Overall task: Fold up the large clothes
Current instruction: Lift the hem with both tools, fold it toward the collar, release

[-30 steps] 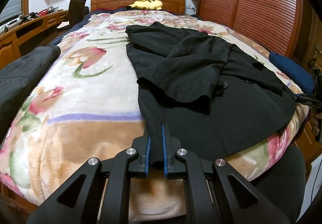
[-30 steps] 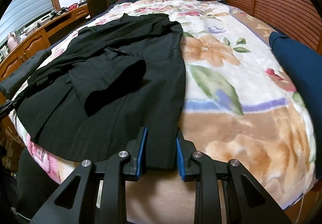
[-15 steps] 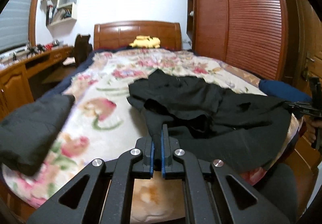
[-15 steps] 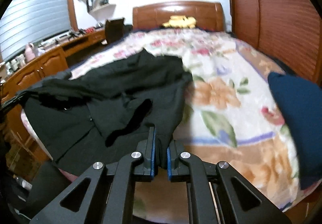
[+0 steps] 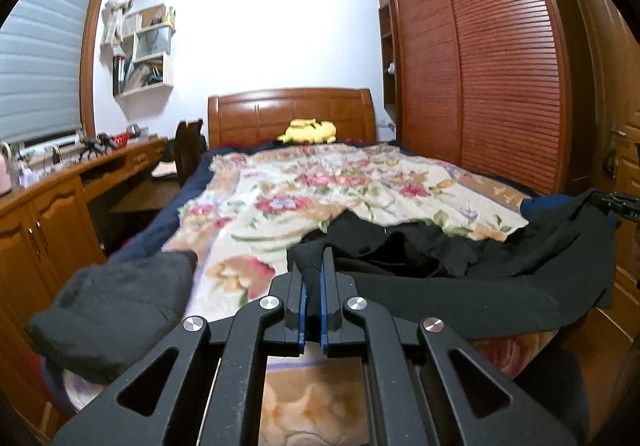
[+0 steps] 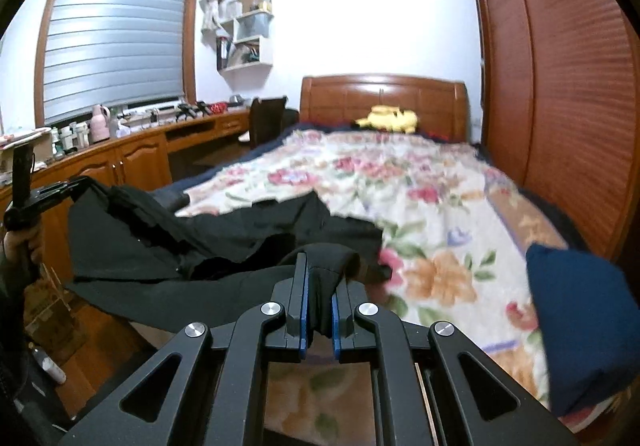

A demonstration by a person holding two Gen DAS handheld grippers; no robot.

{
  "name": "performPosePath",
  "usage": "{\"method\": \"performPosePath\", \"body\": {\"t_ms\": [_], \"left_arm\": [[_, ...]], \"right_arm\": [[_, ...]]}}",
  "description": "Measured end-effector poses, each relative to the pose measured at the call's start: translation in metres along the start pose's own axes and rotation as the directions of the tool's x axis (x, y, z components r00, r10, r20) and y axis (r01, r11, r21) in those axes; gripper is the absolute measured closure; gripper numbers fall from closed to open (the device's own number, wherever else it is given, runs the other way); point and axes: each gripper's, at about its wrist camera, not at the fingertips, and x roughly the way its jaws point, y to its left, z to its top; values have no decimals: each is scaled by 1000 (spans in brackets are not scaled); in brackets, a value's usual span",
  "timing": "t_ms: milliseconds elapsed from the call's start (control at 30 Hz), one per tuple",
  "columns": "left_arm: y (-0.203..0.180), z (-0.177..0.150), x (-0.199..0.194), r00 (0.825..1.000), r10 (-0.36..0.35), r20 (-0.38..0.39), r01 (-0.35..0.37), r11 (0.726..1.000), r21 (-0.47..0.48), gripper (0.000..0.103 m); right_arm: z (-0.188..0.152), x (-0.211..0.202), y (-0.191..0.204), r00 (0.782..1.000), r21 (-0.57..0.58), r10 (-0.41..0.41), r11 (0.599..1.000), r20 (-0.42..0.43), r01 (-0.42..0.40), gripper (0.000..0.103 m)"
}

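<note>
Both tools clamp the same garment. Left hand-held gripper (image 5: 313, 266): blue-padded jaws closed tight on a pinch of the black woven coat (image 5: 460, 286), at its hem corner. Right hand-held gripper (image 6: 319, 278): jaws likewise closed on a bunched fold of the coat's other hem corner, fabric visible between the blue pads. The coat hangs lifted off the near end of the bed, its lower edge stretched taut between the two tools; the upper part, sleeves included, lies crumpled on the floral fleece blanket (image 5: 320, 197) that covers the bed. In the right wrist view the left tool shows at far left, with a hand (image 6: 18, 242) on its handle. A dark grey folded garment (image 5: 116, 310) lies on the bed's left edge, near the coat but not touching it. A navy blue cushion (image 6: 580, 322) rests at the bed's right edge. A yellow plush toy (image 5: 308, 130) sits against the wooden headboard (image 5: 292, 113). A louvred wooden wardrobe (image 5: 480, 77) stands along the right wall. A wooden counter (image 6: 132, 141) carrying small items runs below the window blind (image 6: 116, 33).
</note>
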Motion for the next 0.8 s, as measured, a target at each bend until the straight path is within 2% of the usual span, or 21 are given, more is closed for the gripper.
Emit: {"method": "performPosePath", "body": {"t_ms": [367,600,700,800], "left_arm": [[-6,38,-35,996,7,86,-12,999,50,98],[-13,45,-48,993,13,117,-23,996,85,98],[-6,45,-40,994,25,104,-33,997,74,98],[2,41,-8,997,51,50,-54,997,61,98]], "right_arm": [[8,-60,17,995,-57,-21,998,96,27,95],[4,-62,10,993,-73,-20,997,114,29,95],[3,-51,6,993,-80,-20,996,113,30,95],[6,-20,1,996,-78,-24,996,82,30,95]]}}
